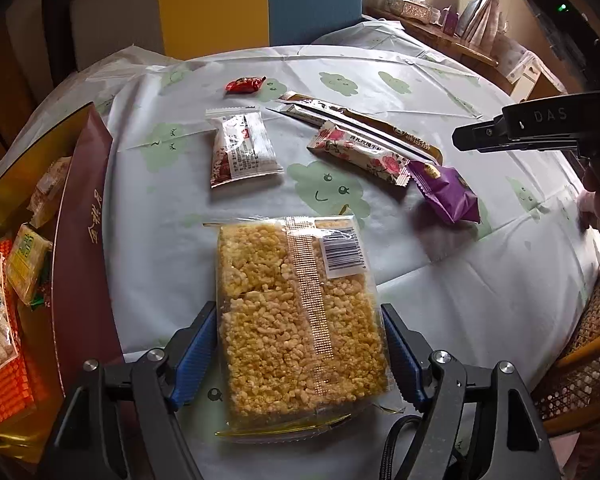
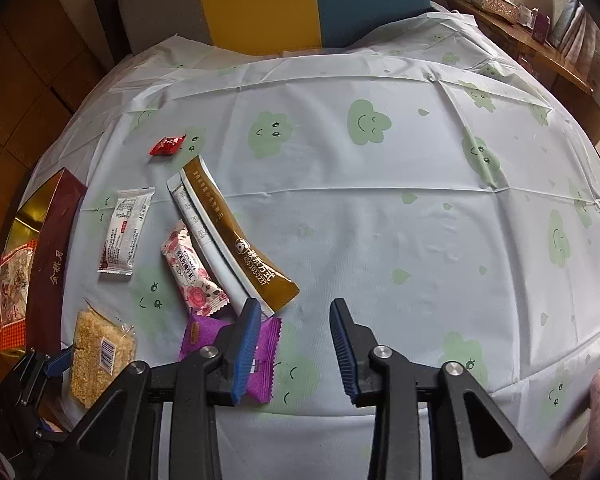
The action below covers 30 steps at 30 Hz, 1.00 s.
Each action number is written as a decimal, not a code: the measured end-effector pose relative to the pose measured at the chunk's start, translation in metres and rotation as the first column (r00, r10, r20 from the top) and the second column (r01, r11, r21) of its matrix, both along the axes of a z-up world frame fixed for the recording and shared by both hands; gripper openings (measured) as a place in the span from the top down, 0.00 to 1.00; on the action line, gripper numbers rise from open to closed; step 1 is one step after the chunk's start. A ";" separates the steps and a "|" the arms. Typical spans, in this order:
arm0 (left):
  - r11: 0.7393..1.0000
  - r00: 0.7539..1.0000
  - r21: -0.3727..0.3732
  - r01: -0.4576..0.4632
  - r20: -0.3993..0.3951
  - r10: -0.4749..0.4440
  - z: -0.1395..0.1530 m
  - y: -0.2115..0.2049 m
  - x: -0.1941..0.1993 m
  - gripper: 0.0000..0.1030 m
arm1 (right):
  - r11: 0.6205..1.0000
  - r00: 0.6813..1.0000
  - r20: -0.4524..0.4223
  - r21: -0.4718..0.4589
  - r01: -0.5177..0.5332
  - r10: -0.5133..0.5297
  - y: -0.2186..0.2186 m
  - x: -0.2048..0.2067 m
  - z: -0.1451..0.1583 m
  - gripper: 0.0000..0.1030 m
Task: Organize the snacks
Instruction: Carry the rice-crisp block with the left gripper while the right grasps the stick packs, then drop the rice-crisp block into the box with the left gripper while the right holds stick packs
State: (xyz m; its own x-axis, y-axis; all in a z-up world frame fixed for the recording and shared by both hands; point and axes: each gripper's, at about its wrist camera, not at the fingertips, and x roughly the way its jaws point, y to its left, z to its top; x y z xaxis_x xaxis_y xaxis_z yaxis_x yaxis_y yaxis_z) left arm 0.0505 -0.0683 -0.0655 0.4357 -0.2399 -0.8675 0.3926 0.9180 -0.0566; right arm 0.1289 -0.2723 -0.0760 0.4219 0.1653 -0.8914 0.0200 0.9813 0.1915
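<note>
Rice cake pack lies flat on the tablecloth, just beside the gift box at table's left edge. Left gripper straddles the pack's near half: jaws wide, blue pads alongside both long edges. Whether the pads press the wrap yet — cannot tell; slight gaps seem to show, so judged not gripped.

Right gripper hangs over the cloth, jaws partly open, nothing between them. Purple packet lies under its left finger, not held.

Other loose snacks, mid-table: white packet, rose bar, brown sachets, red candy. Box already holds several packs.

Handling, judged:
- Pack is light, wide, approx. rigid as a slab but brittle — puffed grain will crumble if squeezed hard.
- Clear film is slick; end seals are floppy, poor hold.
- Best hold: across the width at mid-body, moderate pressure, kept level.
- Risk: pack snaps along the visible break line near its far third.
</note>
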 end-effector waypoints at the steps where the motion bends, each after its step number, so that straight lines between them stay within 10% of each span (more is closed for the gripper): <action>1: 1.000 1.000 0.001 0.004 0.008 -0.004 0.000 0.000 -0.002 0.24 | 1.000 1.000 0.009 -0.004 -0.007 0.007 0.002 0.000 0.001 0.67; 30: 1.000 0.999 -0.002 0.009 0.034 -0.008 -0.003 -0.001 -0.005 0.23 | 0.933 0.955 -0.046 -0.205 -0.295 0.292 0.061 0.050 -0.032 0.71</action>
State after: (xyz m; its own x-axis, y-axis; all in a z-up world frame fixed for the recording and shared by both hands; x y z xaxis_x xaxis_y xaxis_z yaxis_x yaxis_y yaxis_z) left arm 0.0454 -0.0690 -0.0686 0.4630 -0.2458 -0.8516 0.4022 0.9144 -0.0453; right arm 0.1790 -0.2117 -0.1076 0.3698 0.0906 -0.9247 -0.2737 0.9617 -0.0153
